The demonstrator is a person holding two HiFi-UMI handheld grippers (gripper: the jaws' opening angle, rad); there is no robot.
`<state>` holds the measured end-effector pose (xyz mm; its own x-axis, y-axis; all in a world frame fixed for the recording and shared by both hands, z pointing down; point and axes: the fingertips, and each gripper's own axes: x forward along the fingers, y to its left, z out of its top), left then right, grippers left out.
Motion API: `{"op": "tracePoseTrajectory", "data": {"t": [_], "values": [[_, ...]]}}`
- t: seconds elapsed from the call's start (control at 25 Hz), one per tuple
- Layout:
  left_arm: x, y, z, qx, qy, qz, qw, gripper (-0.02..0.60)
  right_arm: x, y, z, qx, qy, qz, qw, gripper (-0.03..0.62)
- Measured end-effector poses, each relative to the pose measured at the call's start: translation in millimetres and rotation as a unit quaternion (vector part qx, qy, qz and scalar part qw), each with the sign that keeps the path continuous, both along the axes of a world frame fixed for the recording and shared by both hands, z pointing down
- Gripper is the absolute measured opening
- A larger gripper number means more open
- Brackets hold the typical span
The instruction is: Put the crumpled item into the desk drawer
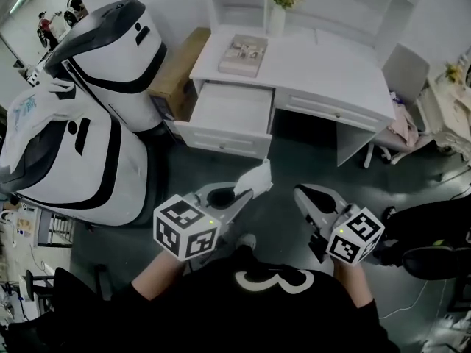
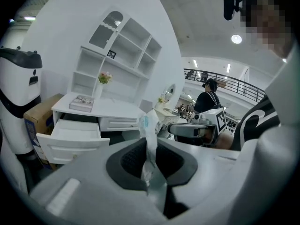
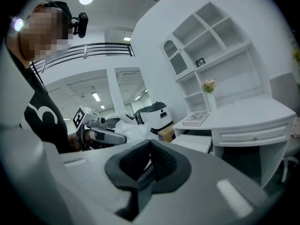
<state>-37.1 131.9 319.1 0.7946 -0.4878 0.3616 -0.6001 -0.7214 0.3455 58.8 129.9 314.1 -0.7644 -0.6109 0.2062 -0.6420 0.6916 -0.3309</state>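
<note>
My left gripper [image 1: 245, 190] is shut on a white crumpled item [image 1: 255, 176] and holds it up in the air in front of the desk. In the left gripper view the crumpled item [image 2: 147, 126] sticks up from between the pads of the left gripper [image 2: 149, 146]. The white desk [image 1: 324, 68] has its left drawer [image 1: 229, 114] pulled out, with nothing showing inside. Further right, my right gripper [image 1: 301, 193] is shut with nothing in it; the right gripper [image 3: 150, 145] shows its pads touching. The open drawer [image 2: 70, 136] lies ahead and to the left.
On the desktop lie a book [image 1: 243, 55] and a vase of flowers [image 1: 280, 7]. A cardboard box [image 1: 179, 69] stands left of the desk, beside two big white and black machines [image 1: 110, 50]. A chair [image 1: 407, 73] stands at the right. A person [image 2: 207, 97] stands far off.
</note>
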Motion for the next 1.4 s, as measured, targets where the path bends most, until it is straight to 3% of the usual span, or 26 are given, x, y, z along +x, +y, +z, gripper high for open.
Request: {"op": "tracePoseTrajectory", "data": {"t": [0.32,0.72,1.4], "values": [[-12.1,-100.5,15.2,-0.013,-0.014,0.002,0.9998,0.046,-7.8,-98.6,11.2,-0.016,0.009,0.006,1.0,0.0],[-14.4,-168.7,29.1,-0.028,-0.015,-0.015,0.9994,0.046,-10.2,-166.4,19.8,-0.018,0.011,-0.007,1.0,0.0],[11.1,-334.0,62.7,-0.058,-0.048,-0.098,0.9924,0.046,16.0,-338.5,39.4,-0.048,0.003,-0.086,0.995,0.0]]}}
